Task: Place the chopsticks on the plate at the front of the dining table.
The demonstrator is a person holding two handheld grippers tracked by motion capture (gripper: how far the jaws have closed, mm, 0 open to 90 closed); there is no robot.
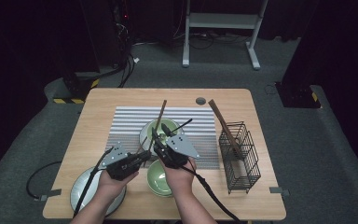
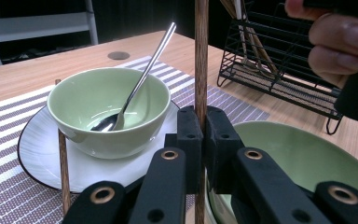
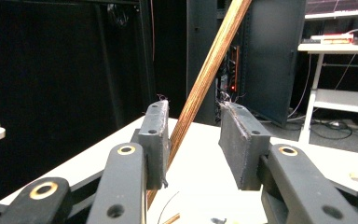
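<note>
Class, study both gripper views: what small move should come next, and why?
Probably draw the right gripper clear: its jaws stand apart around the chopstick, while the left gripper is clamped on it, so the handover looks done.

We see two matte black grippers: the left gripper (image 1: pixel 145 155) and right gripper (image 1: pixel 160 141), each topped by a grey three-cornered plate and trailing a black cable. Our jaw links carry brass-ringed rivet holes; the rectangular black pads (image 3: pixel 154 140) show small recessed screws. Both forearms are bare, without sleeves.
</note>
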